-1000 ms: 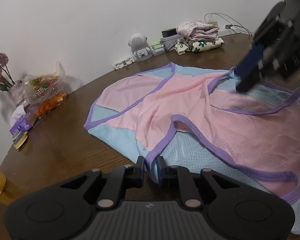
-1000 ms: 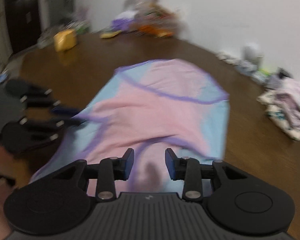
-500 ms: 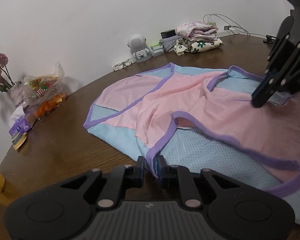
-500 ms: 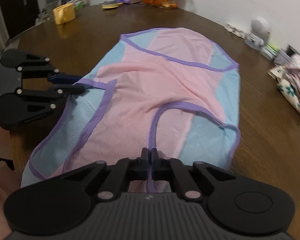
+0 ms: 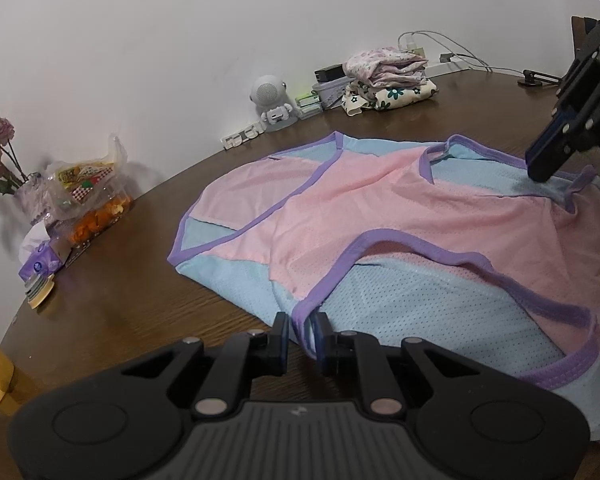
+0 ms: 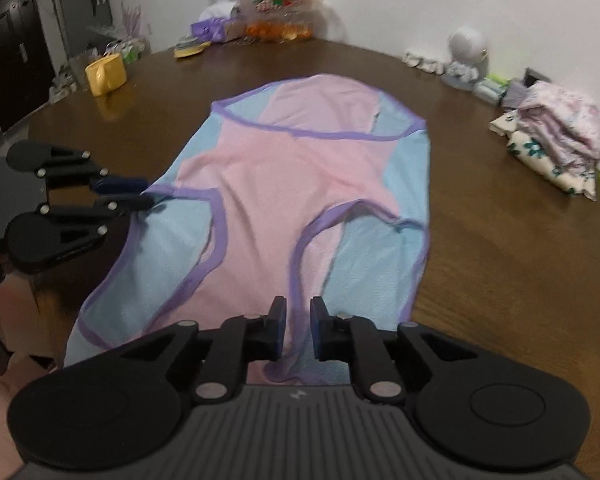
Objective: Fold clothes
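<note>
Pink-and-blue vest (image 6: 284, 184) lies flat on brown table (image 6: 500, 260), left gripper (image 5: 302, 336) clamped on its purple-edged shoulder strap, right gripper (image 6: 298, 330) nipping the other strap, jaws just eased slightly apart; grasp step, next likely lift both straps toward hem.

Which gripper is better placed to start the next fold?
Left, probably. The left gripper is pinched on the purple trim of the pink and blue mesh garment. The right gripper has fabric between its jaws, but they have just been opening, so its hold looks less sure.
</note>
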`<state>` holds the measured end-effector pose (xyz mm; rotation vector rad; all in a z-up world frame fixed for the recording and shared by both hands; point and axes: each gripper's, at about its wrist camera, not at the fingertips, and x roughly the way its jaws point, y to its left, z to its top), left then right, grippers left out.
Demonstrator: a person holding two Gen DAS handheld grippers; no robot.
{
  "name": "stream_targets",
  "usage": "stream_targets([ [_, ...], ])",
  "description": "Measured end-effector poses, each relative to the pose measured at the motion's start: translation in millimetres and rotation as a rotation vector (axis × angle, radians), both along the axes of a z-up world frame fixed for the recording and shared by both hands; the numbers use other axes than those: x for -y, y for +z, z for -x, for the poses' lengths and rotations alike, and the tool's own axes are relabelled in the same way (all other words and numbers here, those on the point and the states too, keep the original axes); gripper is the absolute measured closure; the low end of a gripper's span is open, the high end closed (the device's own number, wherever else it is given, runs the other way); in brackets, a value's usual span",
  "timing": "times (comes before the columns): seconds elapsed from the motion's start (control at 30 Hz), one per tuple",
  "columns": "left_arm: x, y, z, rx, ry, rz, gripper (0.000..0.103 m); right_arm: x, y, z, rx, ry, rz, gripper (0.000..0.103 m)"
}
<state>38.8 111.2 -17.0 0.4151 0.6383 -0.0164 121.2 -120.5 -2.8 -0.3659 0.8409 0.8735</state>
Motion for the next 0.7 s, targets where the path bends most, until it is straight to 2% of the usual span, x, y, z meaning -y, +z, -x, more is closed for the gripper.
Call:
stream_targets([
  [0.23, -0.1, -4.1, -3.2, -0.014, -0.018, 0.000, 0.097, 19.9, -16.0, -3.0, -0.028, -0.053, 0.007, 0.092],
  [0.33, 3.3, -2.5, -0.8, -0.014, -0.046, 0.013, 0.097, 21.5, -24.2, 3.0, -0.013, -0.048, 0.056, 0.092],
  [0.4, 2.9, 1.7, 0.8, -0.009, -0.045, 0.026, 0.092, 23.1, -21.4, 2.5, -0.011, -0.057, 0.067, 0.091],
  [0.47, -1.0, 7.9, 1.4, -0.004, -0.039, 0.046, 0.086, 23.9, -9.1, 0.6, -0.009, -0.050, 0.029, 0.091],
  [0.53, -8.7, 15.6, 0.5, 0.002, -0.031, 0.067, 0.075, 15.4, 11.8, 1.2, 0.036, -0.010, 0.005, 0.091],
  [0.6, -20.7, 25.4, -4.2, -0.001, -0.023, 0.064, 0.075, -1.1, 33.1, 3.2, 0.091, 0.055, 0.000, 0.085],
  [0.7, -44.8, 37.2, -21.3, -0.012, -0.002, 0.060, 0.067, -45.0, 52.7, 6.3, 0.131, 0.189, 0.038, 0.072],
])
